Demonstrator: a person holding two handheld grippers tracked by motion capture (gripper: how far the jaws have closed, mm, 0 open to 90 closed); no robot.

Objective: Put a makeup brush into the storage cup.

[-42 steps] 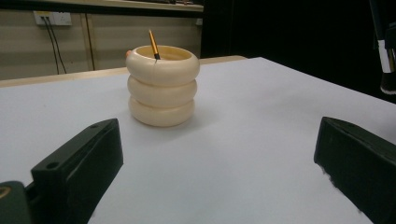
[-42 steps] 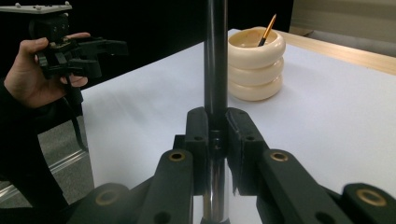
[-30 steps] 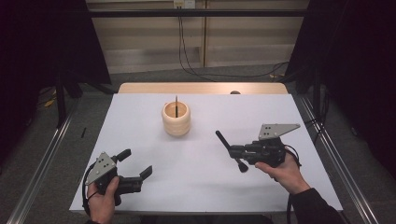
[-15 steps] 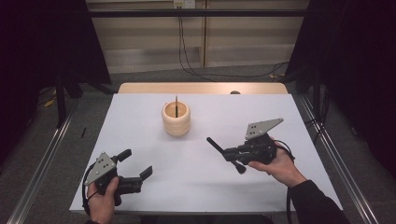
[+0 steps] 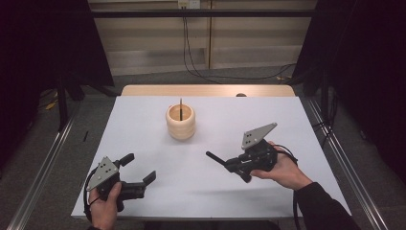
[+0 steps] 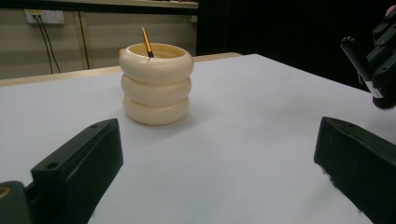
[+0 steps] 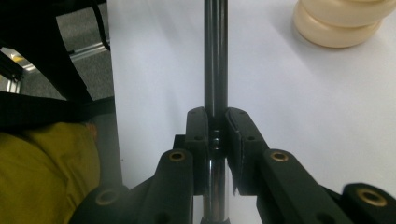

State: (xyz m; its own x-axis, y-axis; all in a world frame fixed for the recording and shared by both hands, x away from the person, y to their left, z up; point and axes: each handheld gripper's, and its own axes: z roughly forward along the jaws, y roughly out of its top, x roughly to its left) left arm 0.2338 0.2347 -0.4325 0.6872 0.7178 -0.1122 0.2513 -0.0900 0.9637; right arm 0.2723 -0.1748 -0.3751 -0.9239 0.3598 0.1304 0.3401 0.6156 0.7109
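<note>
While the right gripper [image 5: 225, 162] clenches a dark metal pen [image 7: 215, 70] and the left gripper [image 5: 139, 170] gapes empty, carrying is underway; next, tip it into the cream ringed holder [image 5: 181, 122]

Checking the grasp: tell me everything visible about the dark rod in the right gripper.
The rod is a slim, straight, glossy dark cylinder, metal by its look. The right gripper is shut on it, pads clamping both sides. In the high view it juts out toward the table's middle, above the white tabletop.
</note>
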